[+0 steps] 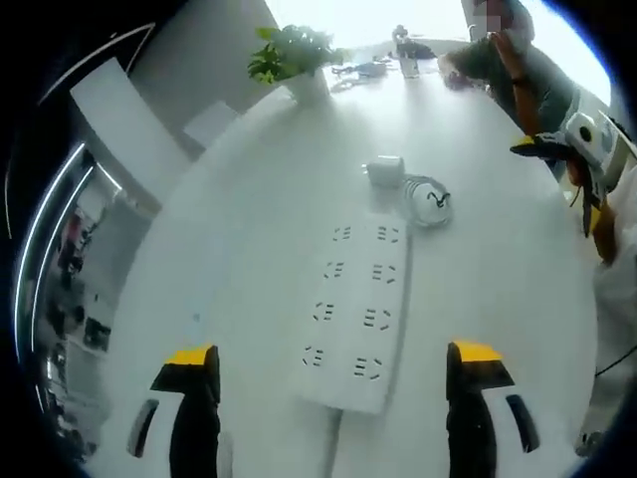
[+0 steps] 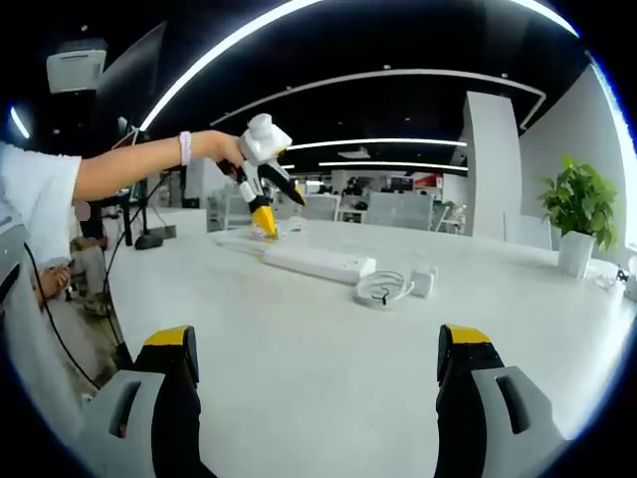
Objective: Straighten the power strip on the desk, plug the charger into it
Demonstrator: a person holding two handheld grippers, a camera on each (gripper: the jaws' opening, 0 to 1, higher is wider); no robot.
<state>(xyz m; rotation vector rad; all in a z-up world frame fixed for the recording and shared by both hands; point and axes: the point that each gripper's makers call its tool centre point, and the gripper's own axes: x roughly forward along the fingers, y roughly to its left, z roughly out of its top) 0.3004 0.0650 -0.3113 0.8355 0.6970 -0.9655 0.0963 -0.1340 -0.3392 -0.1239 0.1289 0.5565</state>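
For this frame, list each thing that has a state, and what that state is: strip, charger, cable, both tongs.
White plastic power strip: flat on the desk, all sockets free.
White cube charger: unplugged, lying beyond the strip's far end.
Coiled white cable: bundled beside the charger.
Left tongs: open, holding nothing, above the strip's near end.
Right tongs: open, holding nothing.

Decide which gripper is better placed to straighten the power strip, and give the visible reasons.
Left, most likely. The left gripper hangs open right over the near end of the power strip. The right gripper is open too, but set back across bare desk.
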